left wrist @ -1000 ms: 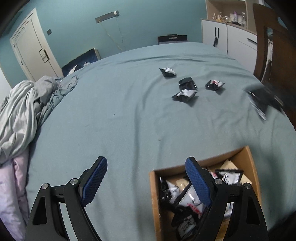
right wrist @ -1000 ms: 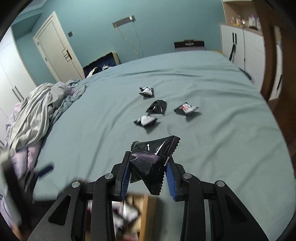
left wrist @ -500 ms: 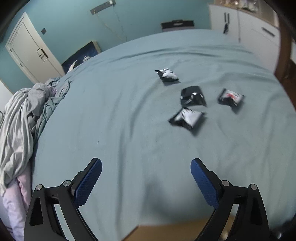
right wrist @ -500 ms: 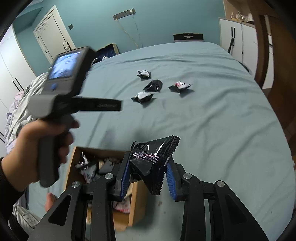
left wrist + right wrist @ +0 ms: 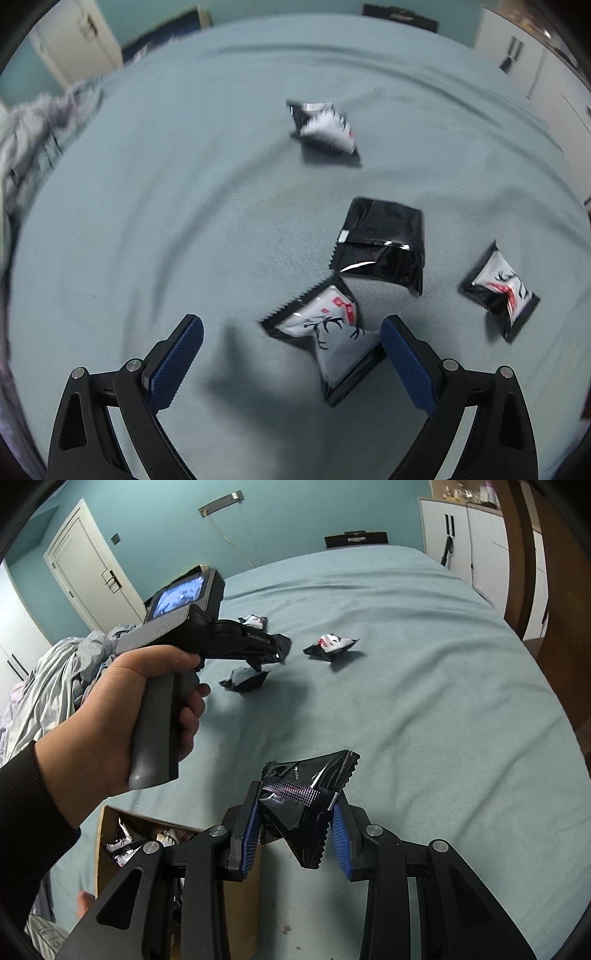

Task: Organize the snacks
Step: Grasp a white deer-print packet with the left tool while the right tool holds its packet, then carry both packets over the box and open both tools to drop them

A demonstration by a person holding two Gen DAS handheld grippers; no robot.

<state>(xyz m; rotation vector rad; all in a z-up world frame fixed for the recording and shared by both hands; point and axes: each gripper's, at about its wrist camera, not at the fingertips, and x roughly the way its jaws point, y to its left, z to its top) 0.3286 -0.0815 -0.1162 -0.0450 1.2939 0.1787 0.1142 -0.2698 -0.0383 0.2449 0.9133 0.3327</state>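
Several snack packets lie on the blue-green bedspread [image 5: 147, 221]. My left gripper [image 5: 291, 354] is open, low over the bed, with a white-faced packet [image 5: 328, 332] just ahead, close to its right finger. A black packet [image 5: 384, 243] lies beyond it, another white one [image 5: 502, 291] to the right and one farther back [image 5: 325, 127]. My right gripper [image 5: 295, 838] is shut on a black packet [image 5: 306, 801], held above the bed's near edge. The brown box [image 5: 107, 849] with several packets sits low left of it. The left gripper body [image 5: 207, 635] shows there over the packets.
Crumpled grey bedding [image 5: 55, 679] lies at the bed's left side. A white door [image 5: 88, 572] stands at the back left, and white cabinets [image 5: 469, 550] and a brown wooden panel [image 5: 524, 554] at the right. A dark bag [image 5: 354, 539] sits past the far edge.
My left gripper moved forward from over the box to the loose packets, still open. My right gripper stayed shut on the black packet and pulled back slightly, with the box now below left.
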